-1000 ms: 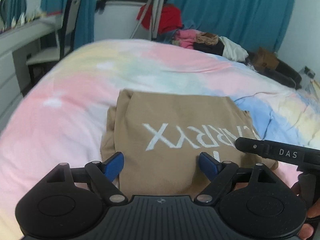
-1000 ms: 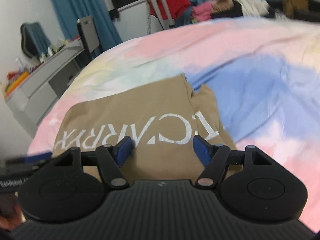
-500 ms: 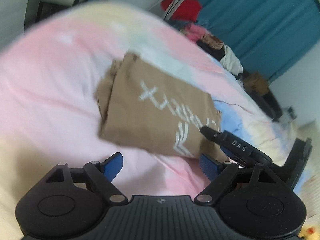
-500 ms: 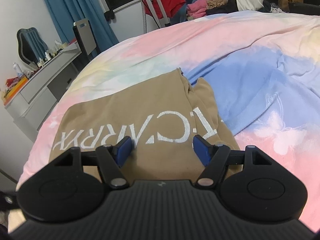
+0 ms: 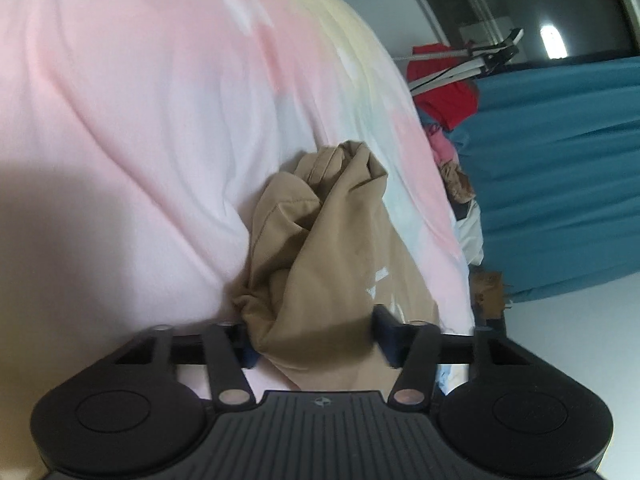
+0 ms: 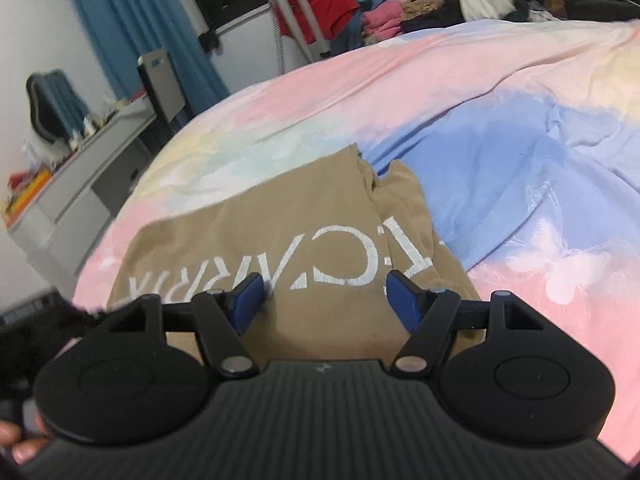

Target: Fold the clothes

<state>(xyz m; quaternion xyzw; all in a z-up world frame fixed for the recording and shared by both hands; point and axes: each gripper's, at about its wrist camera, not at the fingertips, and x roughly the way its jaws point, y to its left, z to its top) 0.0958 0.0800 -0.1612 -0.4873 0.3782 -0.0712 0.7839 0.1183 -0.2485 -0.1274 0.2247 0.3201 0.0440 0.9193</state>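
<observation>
A tan shirt with white lettering lies folded on the pastel bedspread. My right gripper hovers low over its near edge, open, blue fingertips spread over the lettering. In the left wrist view the camera is rolled sideways and sits at the shirt's end. The bunched tan shirt fills the gap between the spread fingers of my left gripper, which stands open. Whether the pads touch the cloth is hidden. Part of the left tool shows as a dark blur at the right wrist view's left edge.
A pile of clothes lies at the bed's far end near a tripod and blue curtains. A grey desk and a chair stand left of the bed. A person's fingers show at the bottom left.
My left gripper swung off to the shirt's left end, rolled sideways and came in close, so the cloth now lies between its fingers. The right gripper stayed over the near edge.
</observation>
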